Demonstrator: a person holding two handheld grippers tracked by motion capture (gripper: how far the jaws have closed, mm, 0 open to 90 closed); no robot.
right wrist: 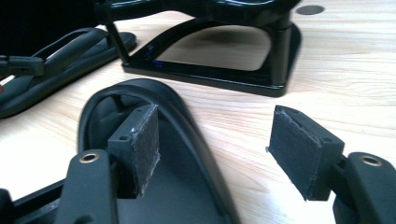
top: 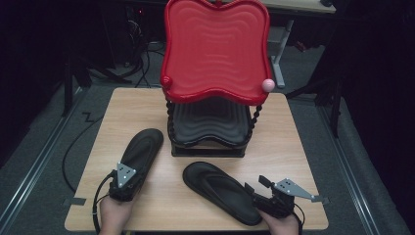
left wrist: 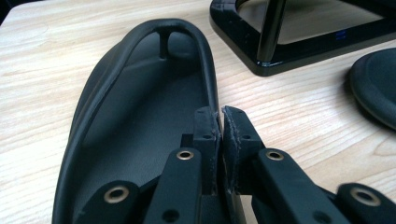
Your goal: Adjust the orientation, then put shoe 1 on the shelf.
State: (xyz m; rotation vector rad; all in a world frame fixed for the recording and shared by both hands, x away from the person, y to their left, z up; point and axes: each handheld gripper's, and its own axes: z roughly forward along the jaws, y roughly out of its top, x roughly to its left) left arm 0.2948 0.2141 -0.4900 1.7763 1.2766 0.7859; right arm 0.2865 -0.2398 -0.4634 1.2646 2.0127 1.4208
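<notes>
Two black flip-flops are lying on the wooden table (top: 288, 147) in front of a two-tier stand (top: 210, 122) with a red upper tray (top: 215, 46). The left flip-flop (top: 141, 149) is lying with its long axis running from my left hand up and slightly rightward, toe end pointing toward the stand. The right flip-flop (top: 220, 191) is lying diagonally, its far end pointing up-left toward the stand's base and its near end reaching my right gripper (top: 264, 188). My left gripper (top: 125, 183) is sitting over the heel of the left flip-flop; from above I cannot tell how its jaws are standing, but the left gripper view is showing them pressed together on the flip-flop's right strap (left wrist: 211, 88), with the toe post visible at the far end. The right gripper view is showing my jaws spread wide, one pad (right wrist: 144, 140) hanging over the sole inside the strap, the other (right wrist: 294, 149) over bare wood beside the flip-flop, gripping nothing.
</notes>
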